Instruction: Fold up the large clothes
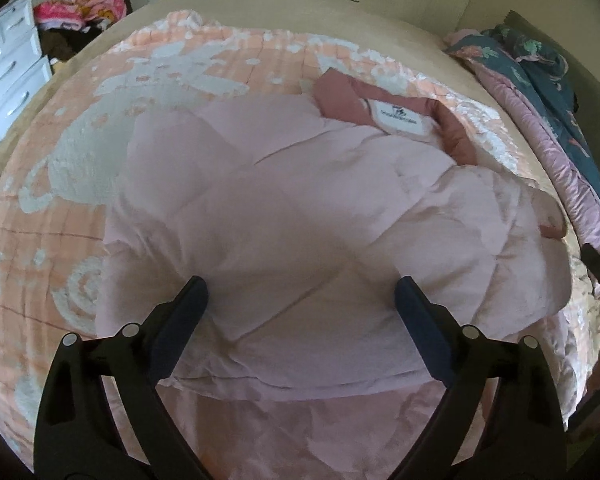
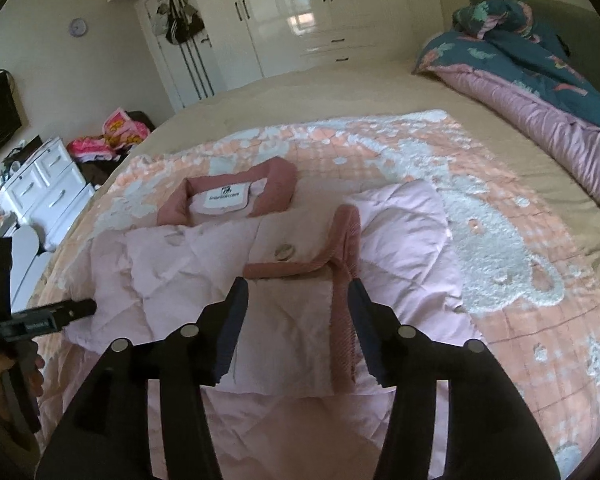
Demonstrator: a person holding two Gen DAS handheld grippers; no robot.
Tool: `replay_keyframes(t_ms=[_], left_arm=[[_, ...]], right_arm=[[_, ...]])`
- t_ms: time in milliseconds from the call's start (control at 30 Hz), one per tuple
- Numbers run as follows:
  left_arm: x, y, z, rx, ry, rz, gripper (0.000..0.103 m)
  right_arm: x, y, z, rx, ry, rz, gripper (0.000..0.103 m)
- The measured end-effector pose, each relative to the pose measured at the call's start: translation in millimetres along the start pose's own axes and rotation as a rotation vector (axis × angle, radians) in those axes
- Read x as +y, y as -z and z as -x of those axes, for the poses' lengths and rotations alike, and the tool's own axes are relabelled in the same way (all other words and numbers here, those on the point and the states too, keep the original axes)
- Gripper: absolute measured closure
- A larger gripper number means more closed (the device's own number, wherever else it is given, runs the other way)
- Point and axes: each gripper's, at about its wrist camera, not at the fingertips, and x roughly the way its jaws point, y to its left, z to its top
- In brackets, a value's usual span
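Both the left gripper (image 1: 300,294) and right gripper (image 2: 298,298) spread; only right view shows jacket (image 2: 220,264) button (image 2: 284,252)

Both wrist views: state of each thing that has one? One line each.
Pink jacket: lying on the bed, partly folded, collar at the far end.
Sleeve cuff: lying across the jacket front, between the right claw's fingers.
Left claw: open, over the jacket.
Right claw: open, not clamped.
Wardrobe doors: closed.
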Motion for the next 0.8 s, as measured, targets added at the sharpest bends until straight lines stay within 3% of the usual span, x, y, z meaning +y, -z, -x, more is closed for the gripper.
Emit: replay_keyframes(t_ms=[400,600,700,800], left_arm=[[6,8,-22,0.038,0.009,-0.014,0.014],[7,9,-22,0.032,0.015,-0.010,0.013],[7,11,-21,0.024,0.019,-0.009,0.013],[5,13,-17,0.027,0.017,-0.022,0.014]], right_arm=[[68,-6,-15,0.037,-0.099,0.197,0.041],[105,2,-47,0.143,-0.116,0.300,0.037],[109,14,-74,0.255,-0.078,0.303,0.033],[105,27,-94,0.280,-0.053,0.290,0.029]])
